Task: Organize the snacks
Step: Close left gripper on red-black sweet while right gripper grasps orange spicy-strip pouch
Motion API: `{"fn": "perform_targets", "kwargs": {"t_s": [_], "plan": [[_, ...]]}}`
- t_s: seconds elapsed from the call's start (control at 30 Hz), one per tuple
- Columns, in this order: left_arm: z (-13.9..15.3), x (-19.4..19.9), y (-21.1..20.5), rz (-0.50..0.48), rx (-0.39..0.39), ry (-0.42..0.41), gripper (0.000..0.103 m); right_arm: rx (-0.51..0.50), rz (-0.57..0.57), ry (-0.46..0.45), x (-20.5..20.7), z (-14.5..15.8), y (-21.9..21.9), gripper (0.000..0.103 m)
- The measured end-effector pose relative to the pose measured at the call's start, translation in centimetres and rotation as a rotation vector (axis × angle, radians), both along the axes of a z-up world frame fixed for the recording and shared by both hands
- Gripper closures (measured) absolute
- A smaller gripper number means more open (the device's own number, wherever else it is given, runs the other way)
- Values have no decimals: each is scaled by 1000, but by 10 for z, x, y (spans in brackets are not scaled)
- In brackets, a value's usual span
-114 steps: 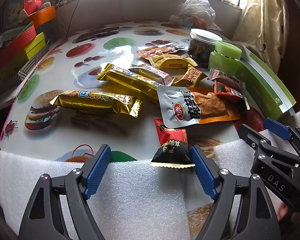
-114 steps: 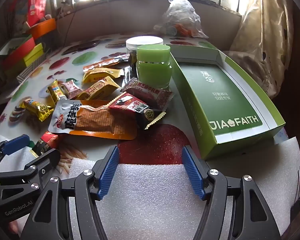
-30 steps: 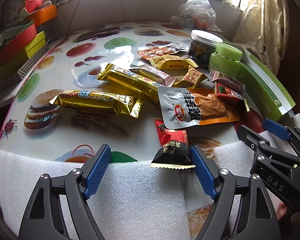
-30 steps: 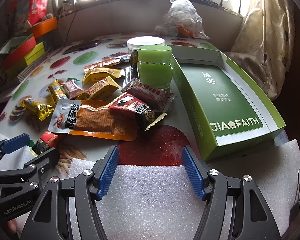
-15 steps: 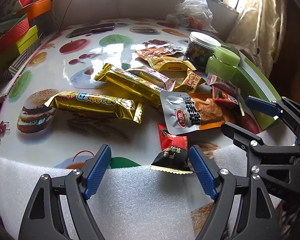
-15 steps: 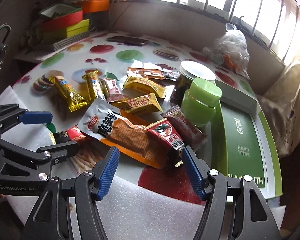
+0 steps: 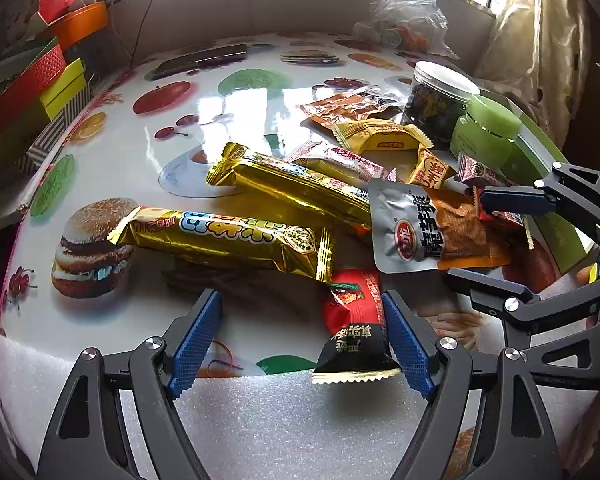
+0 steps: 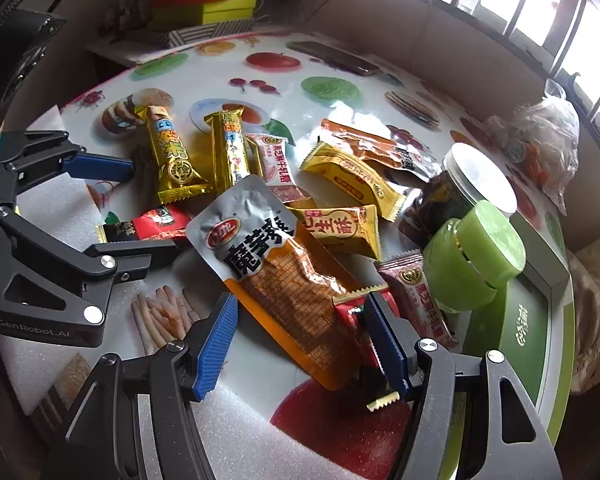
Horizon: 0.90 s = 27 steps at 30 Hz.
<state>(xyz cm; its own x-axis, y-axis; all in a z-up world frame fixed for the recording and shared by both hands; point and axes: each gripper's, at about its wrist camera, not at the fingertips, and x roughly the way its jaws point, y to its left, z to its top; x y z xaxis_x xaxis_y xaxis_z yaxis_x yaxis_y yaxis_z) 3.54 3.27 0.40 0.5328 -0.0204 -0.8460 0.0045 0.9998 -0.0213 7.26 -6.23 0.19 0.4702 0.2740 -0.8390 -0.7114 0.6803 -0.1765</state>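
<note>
Both jaws standing apart: left hand-held gripper [image 7: 300,344] hovering w/ red-black foil snack packet [image 7: 354,326] between its fingers; right hand-held gripper [image 8: 300,344] straddling silver-orange pouch [image 8: 278,270] on fruit-print tabletop [image 8: 324,56].

Home setting, round table [image 7: 112,128] with fruit-and-burger print cloth, curtain [image 7: 540,32] at 2 o'clock, barred window [image 8: 548,8] behind, stacked gift boxes [image 7: 32,88] at 10 o'clock, loose snack packets [image 7: 228,236].
</note>
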Motion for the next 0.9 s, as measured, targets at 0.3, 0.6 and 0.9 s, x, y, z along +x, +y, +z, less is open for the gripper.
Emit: {"fn": "perform_targets", "kwargs": {"t_s": [0.3, 0.6, 0.9], "plan": [[1, 8, 6, 12, -3, -6, 23, 13, 4, 43, 22, -1, 8, 36], [5, 8, 12, 21, -18, -26, 58, 77, -98, 58, 25, -1, 5, 42], [7, 4, 18, 21, -87, -39, 74, 110, -122, 25, 17, 4, 5, 73]]}}
